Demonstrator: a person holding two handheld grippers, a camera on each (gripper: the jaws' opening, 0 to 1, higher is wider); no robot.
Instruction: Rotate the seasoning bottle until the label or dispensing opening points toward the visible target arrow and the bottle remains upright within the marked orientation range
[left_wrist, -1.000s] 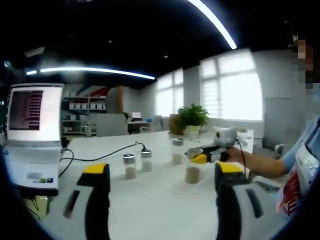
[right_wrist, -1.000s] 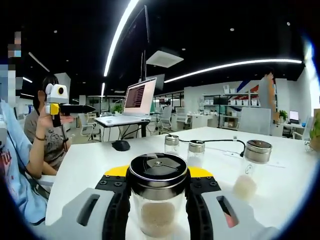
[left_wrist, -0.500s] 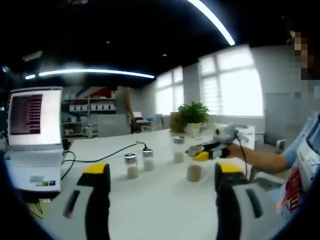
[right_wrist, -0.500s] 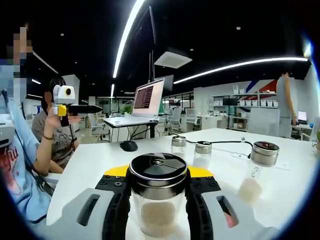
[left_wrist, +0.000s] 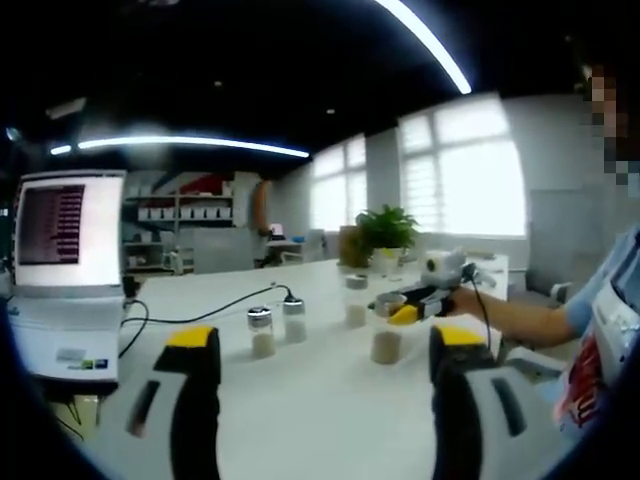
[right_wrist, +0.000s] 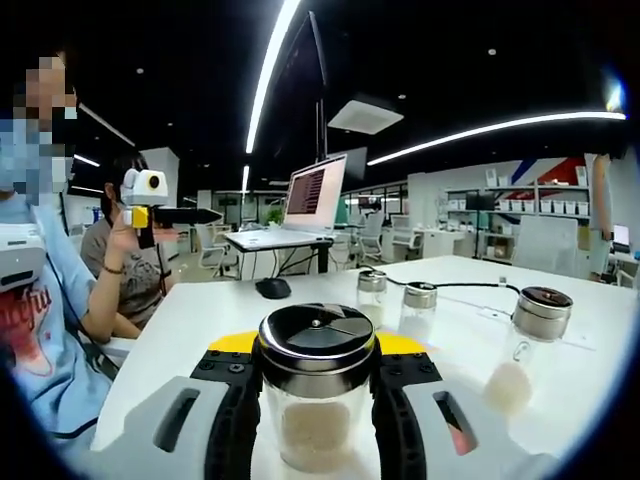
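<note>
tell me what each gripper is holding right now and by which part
The right gripper clamps the seasoning bottle by its glass body, just under the metal cap. The left gripper is open and holds nothing.

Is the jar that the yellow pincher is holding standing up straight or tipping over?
Standing up straight. In the right gripper view the jar sits upright between the right gripper's jaws, lid on top, powder level at its bottom.

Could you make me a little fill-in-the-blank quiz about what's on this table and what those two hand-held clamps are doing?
1. The right gripper is shut on a glass ____ with a metal lid.
2. The left gripper is ____, holding nothing.
3. Besides the held one, ____ more seasoning bottles stand on the white table.
4. Beside the laptop lies a black computer ____.

Missing words: bottle; open; three; mouse
</note>
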